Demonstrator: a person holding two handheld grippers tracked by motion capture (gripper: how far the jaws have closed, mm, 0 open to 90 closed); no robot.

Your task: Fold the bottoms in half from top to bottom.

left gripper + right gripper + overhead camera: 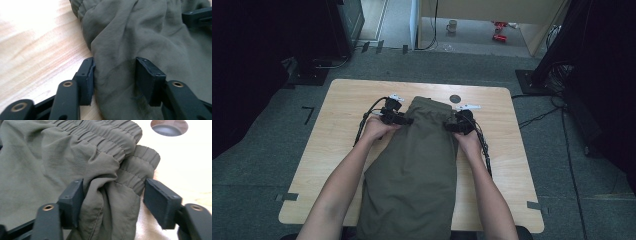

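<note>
An olive-green pair of trousers (412, 170) lies lengthwise on the wooden table (342, 100), with the elastic waistband at the far end. My left gripper (404, 120) is at the left side of the waist. Its jaws are apart around the cloth's edge (115, 67); one pad meets the edge and the other rests on the fabric. My right gripper (451, 126) is at the right side of the waist. A bunched fold of waistband (113, 187) sits between its parted jaws, close to both pads.
A round grommet hole (455, 99) sits in the table just beyond the waistband. Dark stands and cables line the floor on both sides. The trouser legs hang over the near edge. The right gripper's jaw (197, 15) shows across the cloth in the left gripper view.
</note>
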